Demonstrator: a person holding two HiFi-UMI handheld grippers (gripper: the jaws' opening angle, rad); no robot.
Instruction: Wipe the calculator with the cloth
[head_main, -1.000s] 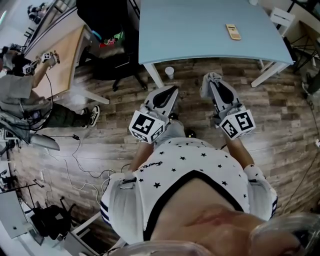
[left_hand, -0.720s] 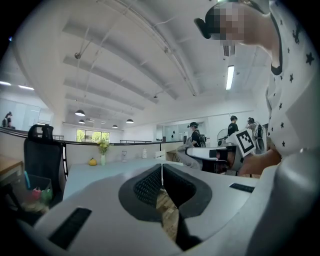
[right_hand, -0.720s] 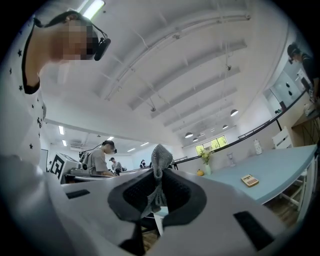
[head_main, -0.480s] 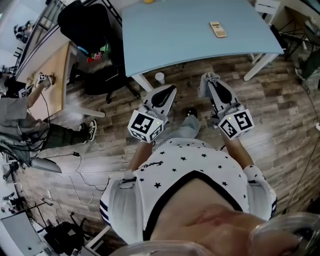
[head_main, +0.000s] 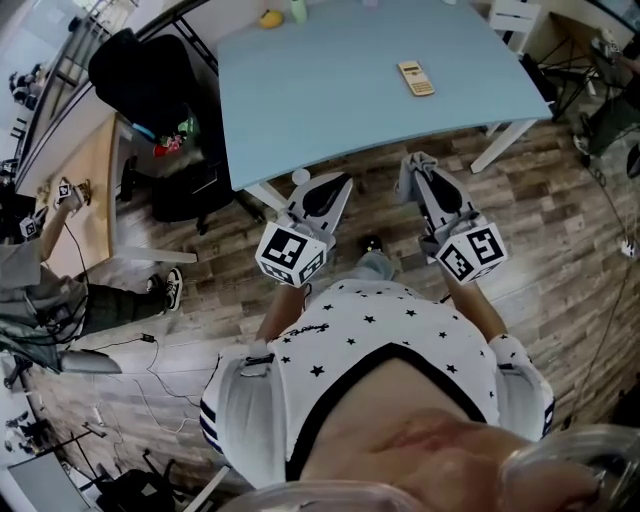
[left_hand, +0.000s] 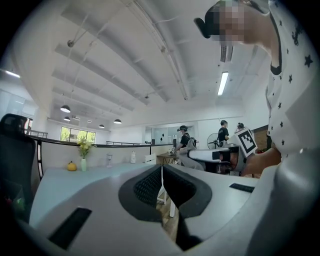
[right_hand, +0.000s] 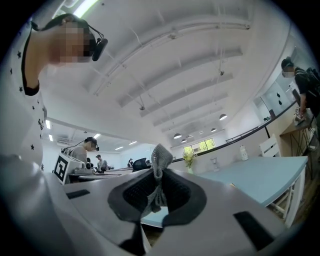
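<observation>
The calculator (head_main: 416, 78) toward the desk's (head_main: 320, 100) far right corner was too small for its keys to be told, the desk's far edge was cut off at the top, and most of the cloth (right_hand: 160, 157) lay hidden between the right gripper's (right_hand: 159, 175) fingers (right_hand: 135, 192).

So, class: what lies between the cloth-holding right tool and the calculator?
Nothing but bare blue tabletop, as the head view shows. The right tool, shut on the cloth, hangs just short of its edge, with the calculator beyond.
</observation>
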